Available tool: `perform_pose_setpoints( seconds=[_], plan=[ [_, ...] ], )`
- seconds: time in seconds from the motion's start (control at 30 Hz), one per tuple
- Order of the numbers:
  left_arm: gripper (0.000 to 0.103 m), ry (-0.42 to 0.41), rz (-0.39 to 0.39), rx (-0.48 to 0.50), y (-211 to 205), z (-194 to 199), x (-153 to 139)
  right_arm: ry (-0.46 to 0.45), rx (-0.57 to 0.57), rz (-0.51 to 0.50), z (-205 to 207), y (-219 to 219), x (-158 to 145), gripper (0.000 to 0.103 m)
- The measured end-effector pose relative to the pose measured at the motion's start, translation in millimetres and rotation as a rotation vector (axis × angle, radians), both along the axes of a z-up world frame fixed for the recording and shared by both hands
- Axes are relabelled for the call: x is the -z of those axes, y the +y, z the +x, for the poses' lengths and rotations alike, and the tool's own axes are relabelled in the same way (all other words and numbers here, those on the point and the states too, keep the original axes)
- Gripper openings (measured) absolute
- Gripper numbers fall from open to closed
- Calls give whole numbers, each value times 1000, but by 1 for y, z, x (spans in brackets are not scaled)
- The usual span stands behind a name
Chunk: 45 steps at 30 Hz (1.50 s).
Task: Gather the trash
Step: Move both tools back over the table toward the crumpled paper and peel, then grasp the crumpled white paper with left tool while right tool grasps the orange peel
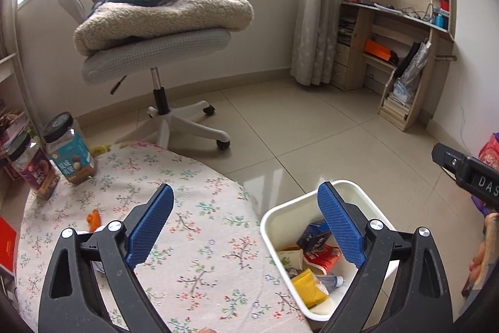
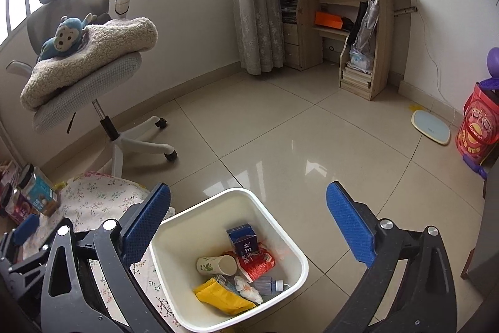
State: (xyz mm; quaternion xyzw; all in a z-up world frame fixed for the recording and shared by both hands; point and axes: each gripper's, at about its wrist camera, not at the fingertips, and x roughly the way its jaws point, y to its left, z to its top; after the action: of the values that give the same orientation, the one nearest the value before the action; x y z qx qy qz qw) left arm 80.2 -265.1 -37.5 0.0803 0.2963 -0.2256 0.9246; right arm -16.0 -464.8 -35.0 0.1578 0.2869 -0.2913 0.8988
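A white trash bin [image 2: 280,227] stands on the floor beside the floral-cloth table [image 1: 199,239]; it also shows in the left wrist view [image 1: 355,189]. It holds a yellow wrapper [image 2: 224,298], a paper cup [image 2: 215,266], a blue carton [image 2: 244,241], a red packet [image 2: 257,262] and a small bottle [image 2: 268,284]. My left gripper [image 1: 246,214] is open and empty, above the table edge and the bin. My right gripper [image 2: 249,214] is open and empty above the bin. A small orange scrap [image 1: 93,219] lies on the table near my left finger.
Two dark-lidded snack jars [image 1: 67,149] stand at the table's far left. An office chair [image 1: 159,52] with a blanket and a plush monkey is behind. A wooden shelf desk [image 2: 349,21] is at the back right. A scale [image 2: 432,130] and red bucket [image 2: 477,127] sit on the floor.
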Motion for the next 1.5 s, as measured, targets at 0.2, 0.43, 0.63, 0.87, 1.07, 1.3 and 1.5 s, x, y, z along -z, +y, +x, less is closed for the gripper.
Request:
perform_pose_setpoints(
  seconds=[0.2,0.43,0.63,0.87,1.07,1.3,1.5],
  plan=[
    [92,-36,1,-92,41,6,-3,4,-42,-13,20,41,1,96],
    [95,18,-5,-233,93,26,6,32,-118,-76,47,93,6,96],
    [96,111,-15,-392,137,52,27,61,-176,-88,71,126,14,96],
    [96,353,-43,-585,185,102,89,80,-227,-91,91,154,18,96],
    [96,498,-81,-582,201,123,135,110,-258,-87,104,167,22,96],
    [52,521,-98,-485,228,117,133,176,-337,-18,130,193,45,96],
    [52,364,-124,-542,286,102,87,293,-496,95,172,241,83,96]
  ],
)
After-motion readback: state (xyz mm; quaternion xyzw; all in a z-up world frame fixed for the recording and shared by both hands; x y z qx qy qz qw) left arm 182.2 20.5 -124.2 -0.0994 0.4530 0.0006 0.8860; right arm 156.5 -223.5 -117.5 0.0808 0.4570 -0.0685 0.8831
